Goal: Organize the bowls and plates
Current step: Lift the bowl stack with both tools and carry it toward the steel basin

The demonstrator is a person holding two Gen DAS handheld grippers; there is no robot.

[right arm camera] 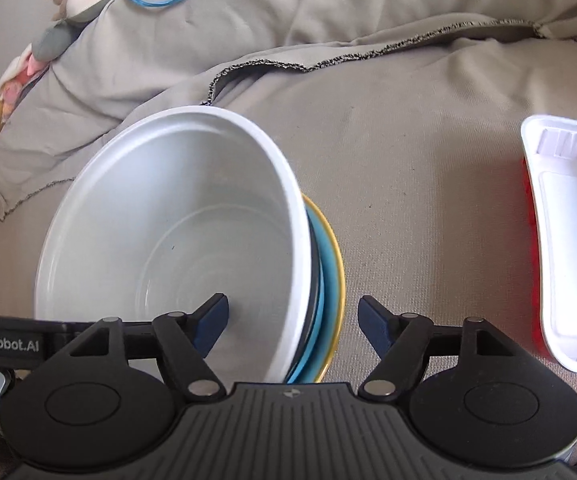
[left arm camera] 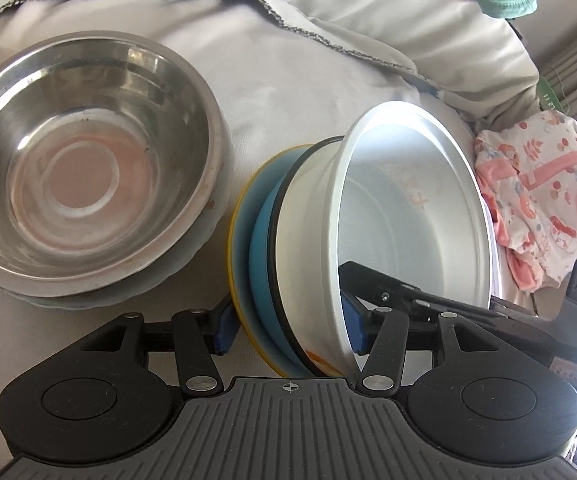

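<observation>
Plates and bowls sit together in a tilted stack on a bed covered by a pale grey sheet (left arm camera: pixel 288 92). The stack holds a white bowl (left arm camera: pixel 408 208) leaning on its side with its mouth facing the right claw, then a dark-rimmed dish (left arm camera: pixel 288 200) pressed against its base, then a blue plate (left arm camera: pixel 262 248) and a yellow-rimmed plate (left arm camera: pixel 237 240) at the back. All four touch one another and stand nearly on edge rather than flat.

A large steel bowl (left arm camera: pixel 88 168) rests upright on the sheet just beside the stack, on the yellow plate's side, sitting on top of a pale plate whose rim peeks out beneath it.

The left claw (left arm camera: pixel 290 320) straddles the lower edge of the stack, one blue pad outside the yellow plate and the other inside the white bowl; it is released, with small gaps between the pads and the dishes. The right claw (right arm camera: pixel 292 326) also straddles the stack from the other side, one pad inside the white bowl (right arm camera: pixel 168 232) and the other well clear of the yellow rim (right arm camera: pixel 338 280); it too is released and grips nothing.

A white foam tray (right arm camera: pixel 568 240) lies on the sheet well apart from the stack, with something red under its near edge. A pink patterned cloth (left arm camera: pixel 540 200) lies crumpled near the bed's far side, beyond the white bowl.
</observation>
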